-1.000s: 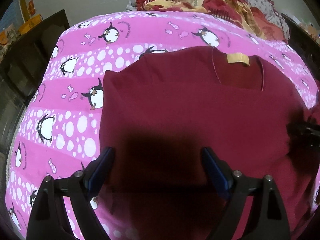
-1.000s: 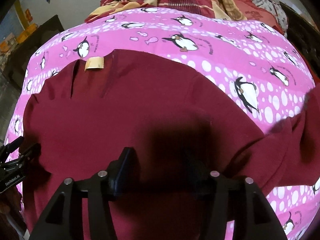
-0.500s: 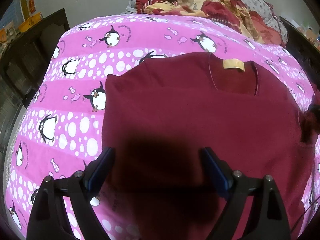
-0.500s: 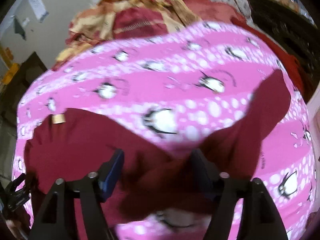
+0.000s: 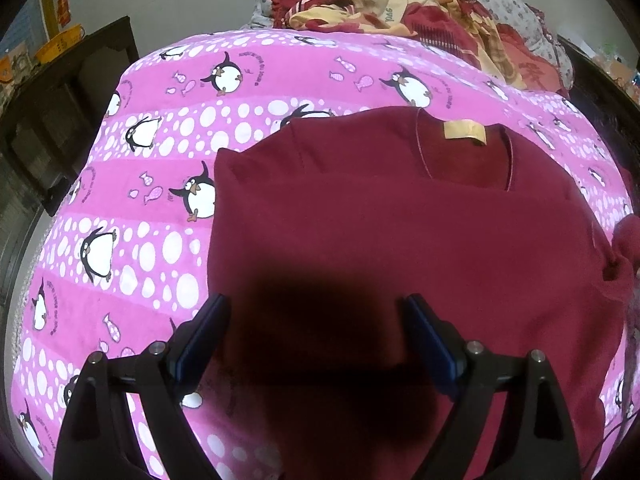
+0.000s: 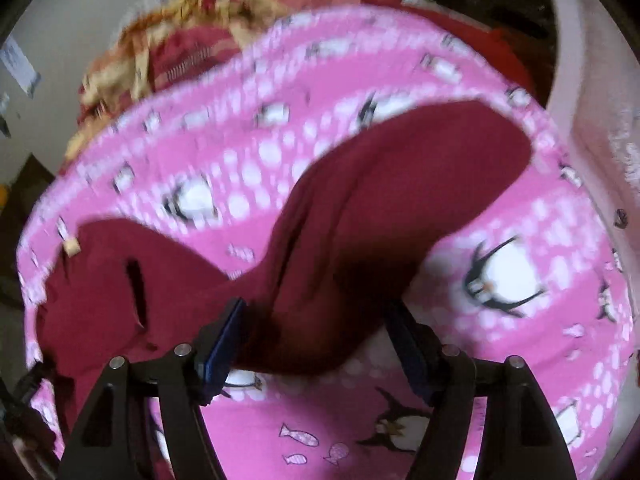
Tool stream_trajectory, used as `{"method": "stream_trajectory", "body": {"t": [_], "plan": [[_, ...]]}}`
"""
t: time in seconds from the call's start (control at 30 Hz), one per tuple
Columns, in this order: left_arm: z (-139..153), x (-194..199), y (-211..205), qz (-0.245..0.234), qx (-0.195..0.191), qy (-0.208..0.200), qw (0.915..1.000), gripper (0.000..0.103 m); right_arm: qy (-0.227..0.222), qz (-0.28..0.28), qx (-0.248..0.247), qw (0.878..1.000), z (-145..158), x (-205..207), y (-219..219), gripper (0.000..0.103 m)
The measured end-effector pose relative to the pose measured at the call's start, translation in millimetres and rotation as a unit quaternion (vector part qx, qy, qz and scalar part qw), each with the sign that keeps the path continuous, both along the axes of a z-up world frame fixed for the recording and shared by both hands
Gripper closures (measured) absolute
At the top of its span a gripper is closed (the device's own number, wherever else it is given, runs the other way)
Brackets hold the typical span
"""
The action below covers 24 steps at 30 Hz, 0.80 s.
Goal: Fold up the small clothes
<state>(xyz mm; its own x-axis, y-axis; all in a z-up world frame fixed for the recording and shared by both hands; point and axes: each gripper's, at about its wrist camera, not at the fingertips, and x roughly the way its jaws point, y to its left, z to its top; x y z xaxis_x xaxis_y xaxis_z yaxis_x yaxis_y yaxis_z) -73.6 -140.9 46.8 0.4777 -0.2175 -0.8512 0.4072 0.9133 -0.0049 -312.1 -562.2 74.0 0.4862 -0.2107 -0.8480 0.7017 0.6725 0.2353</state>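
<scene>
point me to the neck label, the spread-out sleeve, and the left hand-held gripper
neck label (image 5: 464, 131), left wrist view, middle of the tan tag.
sleeve (image 6: 420, 176), right wrist view, mid-length of the fabric.
left hand-held gripper (image 5: 316, 340), left wrist view, midway between fingertips.

Small dark lettering curves beside the penguins printed on the pink blanket, too small to read. The tan neck label of the maroon shirt looks blank. A red wall sign is illegible.
</scene>
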Motion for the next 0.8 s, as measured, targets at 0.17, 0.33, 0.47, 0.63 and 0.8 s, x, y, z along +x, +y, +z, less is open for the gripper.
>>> {"method": "stream_trajectory", "body": {"t": [0.17,0.33,0.47,0.63,0.8], "plan": [[3.9,-3.5,0.2,-0.002,-0.006,-0.002,1.0,0.015,-0.037,-0.078,0.007,0.996,20.6,-18.8,-40.3,0.023],[4.6,-3.9,0.8,0.0,-0.003,-0.003,1.0,0.015,-0.067,-0.126,0.051,0.988,20.6,-28.9,-77.9,0.023],[3.5,-2.9,0.2,0.004,-0.002,-0.001,1.0,0.015,-0.085,-0.11,0.06,0.989,22.0,-18.0,-83.4,0.023],[3.7,-3.2,-4.2,0.002,0.0,-0.003,1.0,0.015,-0.062,-0.104,0.051,0.991,17.2,22.0,-93.6,0.023],[5.3,-4.0,-6.0,-0.004,0.001,-0.004,1.0,0.015,0.011,-0.121,0.042,0.992,-8.1,49.1,-109.9,0.023]]}}
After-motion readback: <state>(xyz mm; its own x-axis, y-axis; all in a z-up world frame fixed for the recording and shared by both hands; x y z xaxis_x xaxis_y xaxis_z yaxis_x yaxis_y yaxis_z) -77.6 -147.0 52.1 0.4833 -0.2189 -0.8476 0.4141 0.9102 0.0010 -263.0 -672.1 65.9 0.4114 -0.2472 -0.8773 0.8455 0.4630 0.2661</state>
